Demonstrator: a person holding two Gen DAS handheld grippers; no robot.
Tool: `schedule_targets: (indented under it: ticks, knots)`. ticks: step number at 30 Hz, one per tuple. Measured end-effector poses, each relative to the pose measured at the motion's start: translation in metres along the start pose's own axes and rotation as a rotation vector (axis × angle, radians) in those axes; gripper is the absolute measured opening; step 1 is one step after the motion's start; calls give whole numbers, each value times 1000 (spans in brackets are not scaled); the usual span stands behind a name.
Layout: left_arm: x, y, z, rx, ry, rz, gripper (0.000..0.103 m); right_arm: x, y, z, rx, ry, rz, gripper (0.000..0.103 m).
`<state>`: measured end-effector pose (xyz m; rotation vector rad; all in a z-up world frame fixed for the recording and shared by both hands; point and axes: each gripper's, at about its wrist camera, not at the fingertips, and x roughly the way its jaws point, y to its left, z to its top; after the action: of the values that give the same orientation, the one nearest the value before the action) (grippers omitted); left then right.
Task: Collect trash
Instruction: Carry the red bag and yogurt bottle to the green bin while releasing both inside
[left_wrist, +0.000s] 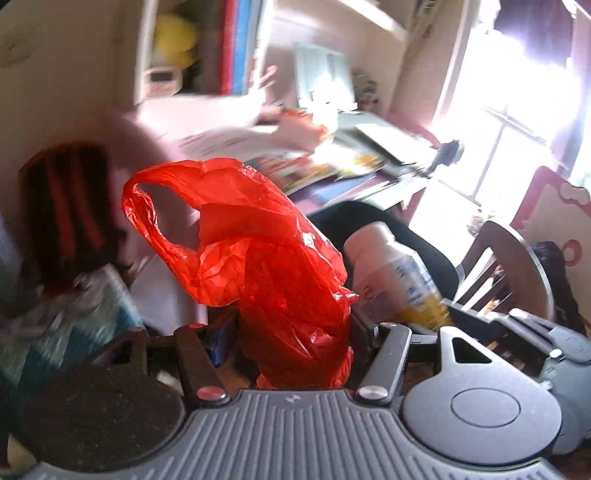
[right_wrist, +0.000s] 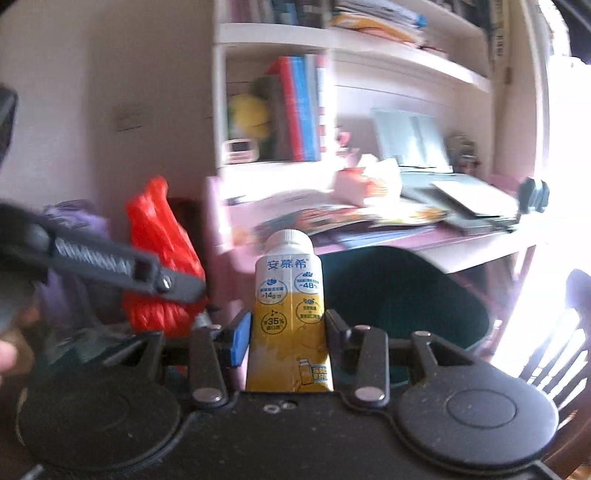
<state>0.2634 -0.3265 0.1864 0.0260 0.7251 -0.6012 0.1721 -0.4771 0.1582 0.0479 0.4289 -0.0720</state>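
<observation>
Beside cluttered desk (right_wrist: 461, 240): bagged left gripper (left_wrist: 291, 325), bottle-clamping right gripper (right_wrist: 288, 328).

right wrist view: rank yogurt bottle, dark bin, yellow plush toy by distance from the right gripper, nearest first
1. Yogurt bottle: clamped in the right gripper.
2. Dark bin: just behind the bottle, to the right, under the desk edge.
3. Yellow plush toy: in the shelf cubby, upper left.
</observation>
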Motion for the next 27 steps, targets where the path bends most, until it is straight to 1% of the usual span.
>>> schedule_targets:
  ticks: [2, 4, 6, 10, 12, 18, 20, 23, 27]
  knots:
    - [11, -19, 17, 15, -6, -21, 61, 9, -18, 5, 9, 0, -54, 41]
    - [26, -39, 32, 31, -9, -38, 61, 21, -34, 8, 34, 10, -85, 41]
    - [41, -52, 39, 48, -4, -49, 61, 30, -43, 10, 44, 15, -112, 41]
    - [79, -73, 53, 64, 22, -41, 61, 51, -62, 17, 53, 31, -140, 41]
    - [98, -78, 57, 64, 44, -29, 61, 63, -69, 15, 55, 71, -136, 41]
    - [155, -77, 57, 73, 148, 5, 61, 96, -86, 6, 64, 198, -133, 41]
    - [172, -76, 54, 76, 183, 22, 61, 101, -88, 4, 63, 223, -132, 41]
    - [187, -78, 47, 101, 223, 48, 62, 104, -89, 0, 46, 245, -123, 41]
    - [200, -81, 40, 133, 260, 60, 63, 110, -90, -4, 41, 285, -116, 41]
